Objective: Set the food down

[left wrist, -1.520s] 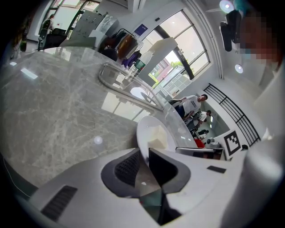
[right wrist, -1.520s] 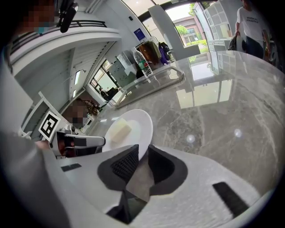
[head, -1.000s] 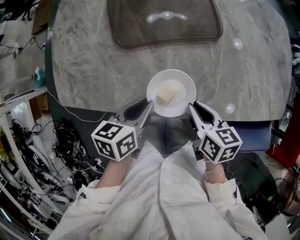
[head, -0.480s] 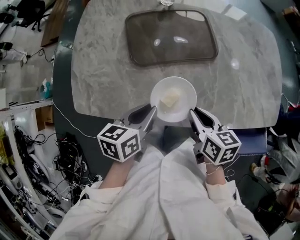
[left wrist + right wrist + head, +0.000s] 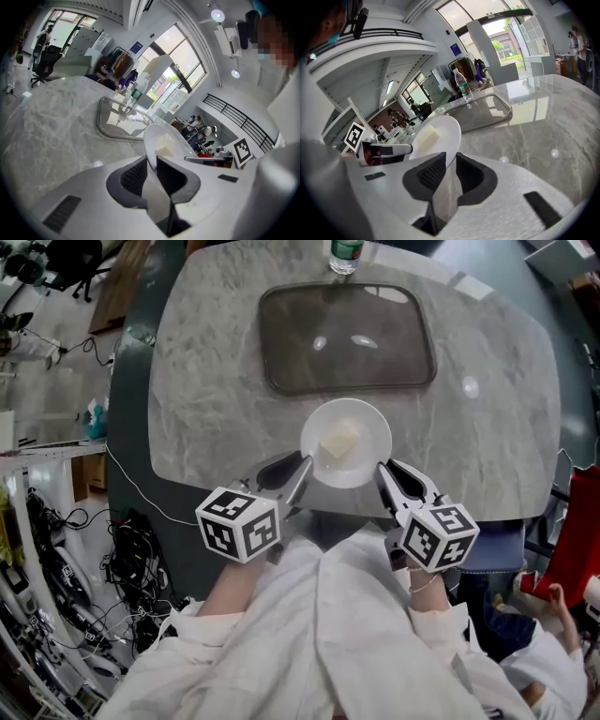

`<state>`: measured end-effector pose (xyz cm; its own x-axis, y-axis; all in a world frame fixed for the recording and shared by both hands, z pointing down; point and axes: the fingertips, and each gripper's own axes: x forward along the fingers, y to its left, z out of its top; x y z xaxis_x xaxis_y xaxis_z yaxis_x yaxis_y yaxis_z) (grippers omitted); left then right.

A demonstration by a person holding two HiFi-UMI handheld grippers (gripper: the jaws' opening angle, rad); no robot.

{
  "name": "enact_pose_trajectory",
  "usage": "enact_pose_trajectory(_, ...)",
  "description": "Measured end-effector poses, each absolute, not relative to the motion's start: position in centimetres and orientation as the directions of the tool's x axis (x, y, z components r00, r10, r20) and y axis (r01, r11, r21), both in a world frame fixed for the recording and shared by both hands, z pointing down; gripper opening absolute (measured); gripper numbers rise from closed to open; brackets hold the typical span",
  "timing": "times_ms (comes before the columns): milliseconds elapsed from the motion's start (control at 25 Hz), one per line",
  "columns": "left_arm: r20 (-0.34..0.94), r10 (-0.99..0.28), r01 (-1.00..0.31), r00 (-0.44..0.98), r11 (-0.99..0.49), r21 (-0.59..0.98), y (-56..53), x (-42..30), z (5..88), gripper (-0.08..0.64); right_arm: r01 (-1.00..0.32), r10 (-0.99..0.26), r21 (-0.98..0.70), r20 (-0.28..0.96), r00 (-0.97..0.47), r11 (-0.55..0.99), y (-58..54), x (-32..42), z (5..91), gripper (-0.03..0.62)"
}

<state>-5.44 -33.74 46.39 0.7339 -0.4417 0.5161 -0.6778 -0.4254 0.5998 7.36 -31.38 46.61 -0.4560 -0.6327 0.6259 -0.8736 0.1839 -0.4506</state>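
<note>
The food (image 5: pixel 339 440) is a single pale yellow block with squared edges, lying near the middle of a shallow round white plate (image 5: pixel 371 424) that is otherwise bare. The plate is held from both sides over the near edge of the table. The left gripper (image 5: pixel 302 467) has its jaws closed on the plate's left rim, and the right gripper (image 5: pixel 382 471) has its jaws closed on the right rim. In each gripper view the thin rim sits pinched between the dark ribbed pads, so the jaws stand only a little apart. The two gripper views show the plate tilted on edge, because each camera rides rolled over with its gripper.

The table (image 5: pixel 216 381) has a grey marbled top with rounded corners and a glossy sheen. Beyond the plate lies a dark rectangular tray (image 5: pixel 281 352) with a raised rim, and at the far edge stands a clear bottle (image 5: pixel 345 253) with a green label. Tangled black cables (image 5: pixel 131 559) cover the floor at the left. The room behind is bright, with tall windows.

Counted: one plate, one block of food, one tray, one bottle, two grippers.
</note>
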Motion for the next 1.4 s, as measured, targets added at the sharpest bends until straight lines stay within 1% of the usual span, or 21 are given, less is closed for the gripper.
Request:
enact_pose_trajectory(440, 0.525, -0.444, -0.686, 0.726, -0.407, 0.603, -40.4, -3.4, 46.8, 0.069, -0.877, -0.62, -0.439, 0.637, -0.457, 0.195, -38.4, 9.4, 46.8, 0.061)
enact_pose_trajectory(720, 0.542, -0.442, -0.698, 0.715, -0.399, 0.595, -44.6, -3.0, 48.1, 0.069, -0.865, -0.603, -0.455, 0.635, -0.482, 0.213, -42.7, 9.9, 48.0, 0.061)
enact_pose_trajectory(1400, 0.542, -0.475, -0.717, 0.693, -0.383, 0.582, -52.4, -1.3, 50.3, 0.069, -0.848, -0.574, -0.464, 0.634, -0.519, 0.254, -51.2, 11.6, 50.6, 0.061)
